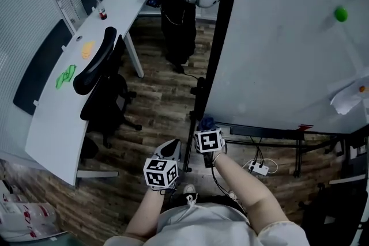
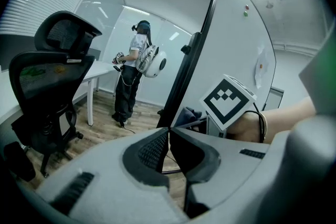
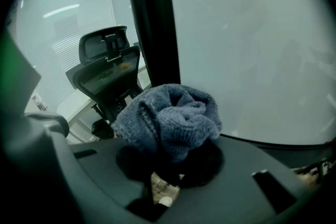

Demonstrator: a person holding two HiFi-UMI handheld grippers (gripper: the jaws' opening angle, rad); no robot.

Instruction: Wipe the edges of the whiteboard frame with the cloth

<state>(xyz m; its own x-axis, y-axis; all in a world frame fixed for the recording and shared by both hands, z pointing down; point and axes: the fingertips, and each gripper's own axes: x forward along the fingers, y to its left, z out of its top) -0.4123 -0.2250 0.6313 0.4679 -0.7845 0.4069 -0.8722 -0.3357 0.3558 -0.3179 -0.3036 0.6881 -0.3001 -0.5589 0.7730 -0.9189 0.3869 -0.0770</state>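
Now clamps the right gripper (image 1: 206, 128) on a bunched cloth (image 3: 170, 120), close by the foot of the black left edge of the whiteboard frame (image 1: 216, 49), upright and rising away from it; hard to say whether touching. Holds the left gripper (image 1: 168, 150) just beside, jaws together on nothing, farther from that edge. Looks soft, knitted, grey-blue, crumpled.

The left gripper (image 2: 169, 132), jaws together and empty, faces the whiteboard frame (image 2: 185, 68).
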